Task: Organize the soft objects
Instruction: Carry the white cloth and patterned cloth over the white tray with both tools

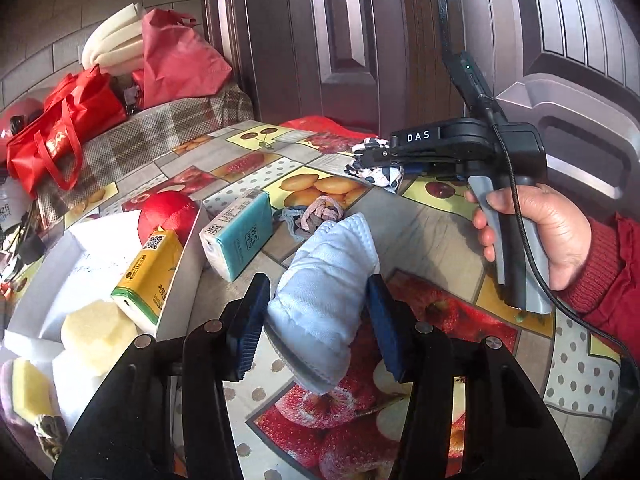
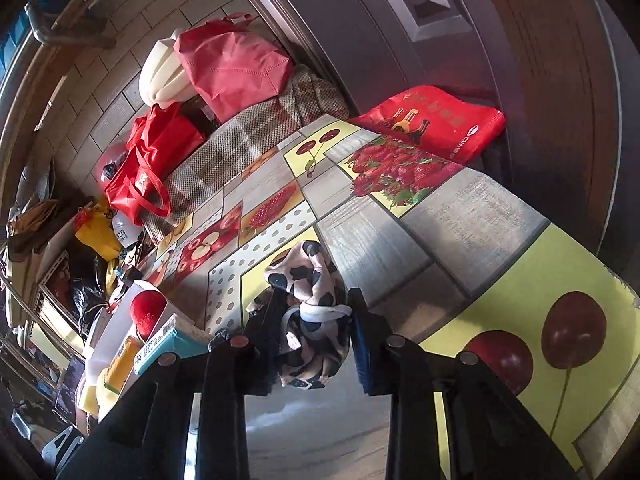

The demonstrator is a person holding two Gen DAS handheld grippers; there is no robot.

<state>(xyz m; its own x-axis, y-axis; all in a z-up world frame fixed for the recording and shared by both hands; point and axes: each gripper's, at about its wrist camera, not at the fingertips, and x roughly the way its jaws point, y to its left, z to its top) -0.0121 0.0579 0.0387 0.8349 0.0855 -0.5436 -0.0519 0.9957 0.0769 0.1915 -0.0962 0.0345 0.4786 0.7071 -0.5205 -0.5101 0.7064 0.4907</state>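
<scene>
The left gripper [image 1: 318, 320] straddles a pale blue mask [image 1: 326, 280] lying on the fruit-print tablecloth [image 1: 436, 224]. The mask's long axis runs forward along the fingers, slightly tilted toward the right, so the pads meet its long sides rather than its ends. The left pad sits against the mask's edge; the right pad looks to touch or nearly touch the other side. The fabric shows no clear squeeze, so whether the grip is firm cannot be told for sure; the jaws stand half-closed around it.

The right gripper [image 2: 316, 344] is clenched on a spotted cloth [image 2: 308, 312], bunched between its pads just above the table. In the left view that cloth [image 1: 374, 164] hangs at the right gripper's tip, well beyond the mask.

A white box [image 1: 176, 292] stands to the left of the mask, already holding a yellow pack [image 1: 146, 276], a red ball [image 1: 168, 216] and sponges [image 1: 94, 332]. A teal pack [image 1: 238, 236] lies between box and mask.

The left hand is much nearer the box, so its mask probably has the short trip leftward; the right must cross over the mask's place to reach it.
</scene>
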